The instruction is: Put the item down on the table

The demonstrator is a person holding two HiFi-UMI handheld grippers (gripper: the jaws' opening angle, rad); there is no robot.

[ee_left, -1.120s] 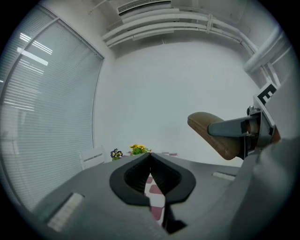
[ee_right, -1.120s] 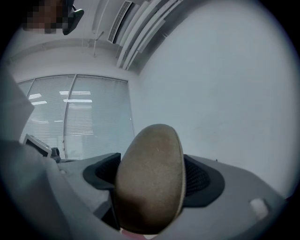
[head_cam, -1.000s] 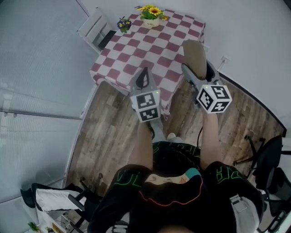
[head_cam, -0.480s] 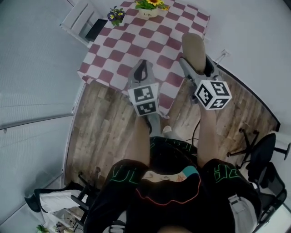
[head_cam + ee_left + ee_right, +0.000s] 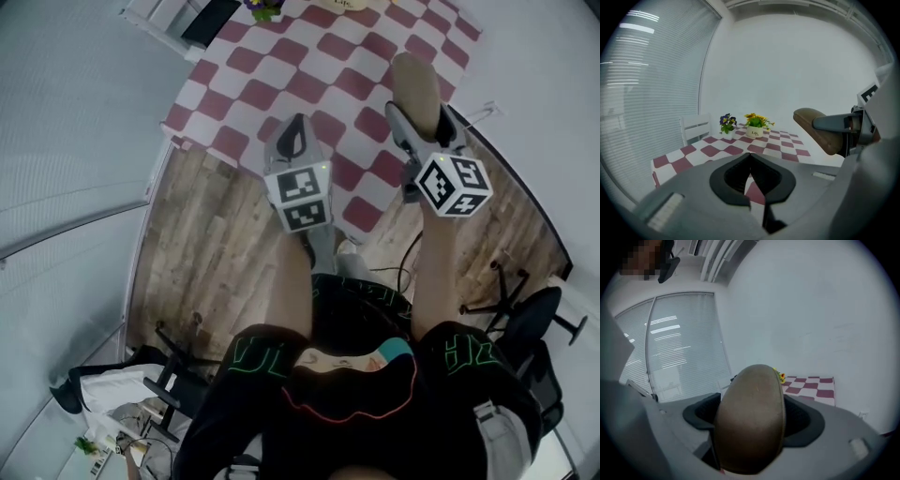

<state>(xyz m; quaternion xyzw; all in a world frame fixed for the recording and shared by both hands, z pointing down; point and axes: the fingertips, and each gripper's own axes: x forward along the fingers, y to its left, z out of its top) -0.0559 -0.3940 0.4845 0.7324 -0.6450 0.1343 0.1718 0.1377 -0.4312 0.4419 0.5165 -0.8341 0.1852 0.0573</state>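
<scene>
A brown oblong item (image 5: 416, 86) like a bread loaf sticks out ahead of my right gripper (image 5: 419, 120), which is shut on it; it fills the middle of the right gripper view (image 5: 751, 416) and shows at the right of the left gripper view (image 5: 820, 126). It hangs over the right edge of the table (image 5: 328, 84) with the red-and-white checked cloth. My left gripper (image 5: 296, 141) is shut with nothing in it, over the table's near edge (image 5: 708, 152).
Two flower pots (image 5: 756, 126) stand at the table's far end, with a white chair (image 5: 696, 127) at its far left. Wooden floor (image 5: 225, 262) lies below. An office chair (image 5: 530, 328) is at the right, bags and a stand (image 5: 141, 394) at lower left.
The table has come nearer and slid up in the head view; both grippers now reach over its near part, with the brown item still held in the right one.
</scene>
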